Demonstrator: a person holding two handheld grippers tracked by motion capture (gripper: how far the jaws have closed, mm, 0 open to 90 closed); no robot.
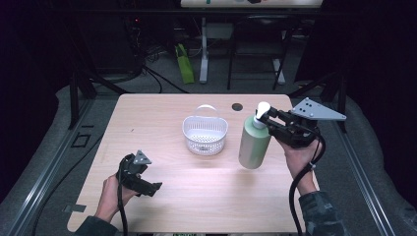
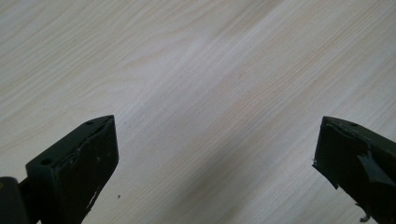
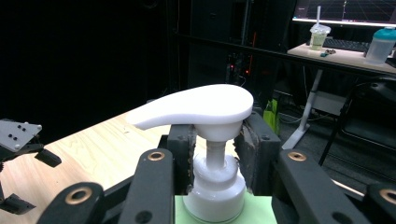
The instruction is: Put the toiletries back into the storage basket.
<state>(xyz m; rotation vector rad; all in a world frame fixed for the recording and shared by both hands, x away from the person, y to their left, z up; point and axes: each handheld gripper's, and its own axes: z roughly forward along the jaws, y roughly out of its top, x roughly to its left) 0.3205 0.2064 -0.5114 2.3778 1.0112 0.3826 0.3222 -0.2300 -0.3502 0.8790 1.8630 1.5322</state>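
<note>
Both grippers are black, boxy tools. The right gripper [image 1: 265, 119] carries a grey three-cornered plate dotted with small holes; the left gripper [image 1: 147, 187] bears a smaller one. A thick black cable trails from each. Brass-coloured pivot pins stud the right linkage arms. The left jaw pads look scuffed and torn. The right sleeve [image 1: 319, 214] is camouflage-patterned.

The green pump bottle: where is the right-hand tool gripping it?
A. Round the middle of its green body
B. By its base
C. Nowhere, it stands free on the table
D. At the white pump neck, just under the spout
D: the right gripper has its fingers closed on the white neck of the green pump bottle, below the spout.
</note>
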